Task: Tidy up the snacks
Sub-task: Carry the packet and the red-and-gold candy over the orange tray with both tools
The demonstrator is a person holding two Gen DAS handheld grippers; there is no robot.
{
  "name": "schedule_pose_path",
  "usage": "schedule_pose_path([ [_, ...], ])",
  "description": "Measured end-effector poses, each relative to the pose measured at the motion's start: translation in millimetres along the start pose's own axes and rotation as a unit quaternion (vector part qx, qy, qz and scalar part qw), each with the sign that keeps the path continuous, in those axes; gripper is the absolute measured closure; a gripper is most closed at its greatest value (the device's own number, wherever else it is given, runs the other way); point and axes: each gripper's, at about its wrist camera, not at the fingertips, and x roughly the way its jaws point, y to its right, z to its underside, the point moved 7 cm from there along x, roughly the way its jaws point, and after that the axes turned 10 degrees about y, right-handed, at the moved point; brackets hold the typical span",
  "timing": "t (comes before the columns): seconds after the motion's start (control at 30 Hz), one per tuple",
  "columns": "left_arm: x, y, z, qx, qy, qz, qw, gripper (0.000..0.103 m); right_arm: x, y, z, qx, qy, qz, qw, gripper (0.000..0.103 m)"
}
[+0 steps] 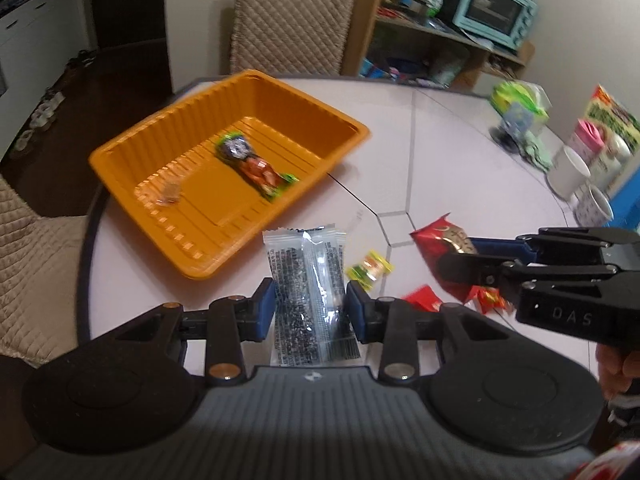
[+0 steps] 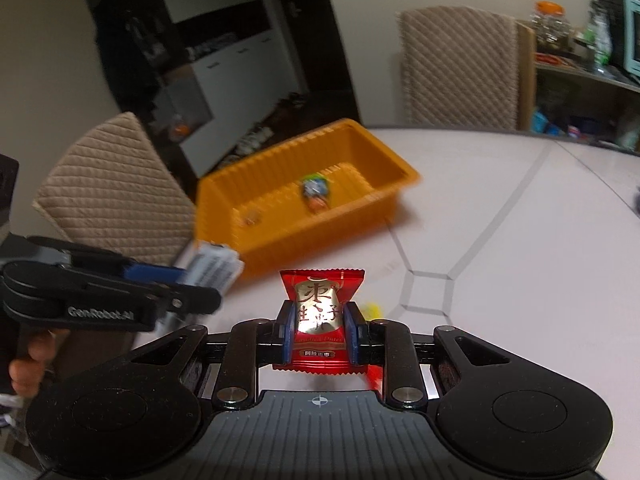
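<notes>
My left gripper [image 1: 310, 312] is shut on a clear packet of black sesame snack [image 1: 310, 280], held above the table just in front of the orange tray [image 1: 152, 136]. The tray holds a green and orange snack pack [image 1: 254, 164] and a small clear candy [image 1: 170, 192]. My right gripper [image 2: 316, 328] is shut on a red and gold snack packet [image 2: 320, 300], held above the table to the right of the tray [image 2: 360, 128]. The right gripper also shows in the left wrist view [image 1: 460, 260]. The left gripper also shows in the right wrist view [image 2: 196, 280].
A small yellow-green candy [image 1: 370, 270] and red wrapped candies [image 1: 428, 300] lie on the white round table [image 1: 440, 152]. Cups [image 1: 568, 168], a pink container and packages stand at the table's far right. Quilted chairs [image 1: 292, 16] stand around the table. A shelf with a blue oven [image 1: 492, 8] is behind.
</notes>
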Motion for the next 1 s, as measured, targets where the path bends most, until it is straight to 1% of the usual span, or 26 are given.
schedule_pose_path([
  [0.1,-2.3,-13.3,-11.4,-0.014,0.011,-0.011,0.9998,0.069,14.9,-15.6,-13.4,-0.004,0.007,-0.014,1.000,0.078],
  [0.17,-2.6,-21.7,-18.7,-0.024,0.016,-0.012,0.9995,0.069,25.4,-24.9,-22.2,-0.005,0.012,-0.020,1.000,0.078],
  [0.3,0.6,-37.1,-33.3,-0.035,0.022,-0.016,0.9990,0.068,46.9,-39.5,-39.1,-0.012,0.019,-0.024,0.999,0.078],
  [0.43,8.4,-51.1,-46.4,-0.039,0.027,-0.028,0.9985,0.068,72.6,-46.4,-50.4,-0.015,0.021,-0.022,0.999,0.078],
  [0.73,39.0,-83.5,-68.4,-0.065,0.026,-0.058,0.9958,0.069,128.4,-44.9,-68.0,-0.025,0.011,-0.018,0.999,0.078],
  [1.0,66.5,-108.1,-74.6,-0.083,0.011,-0.072,0.9939,0.069,174.0,-33.5,-67.2,-0.019,-0.009,-0.017,1.000,0.077],
])
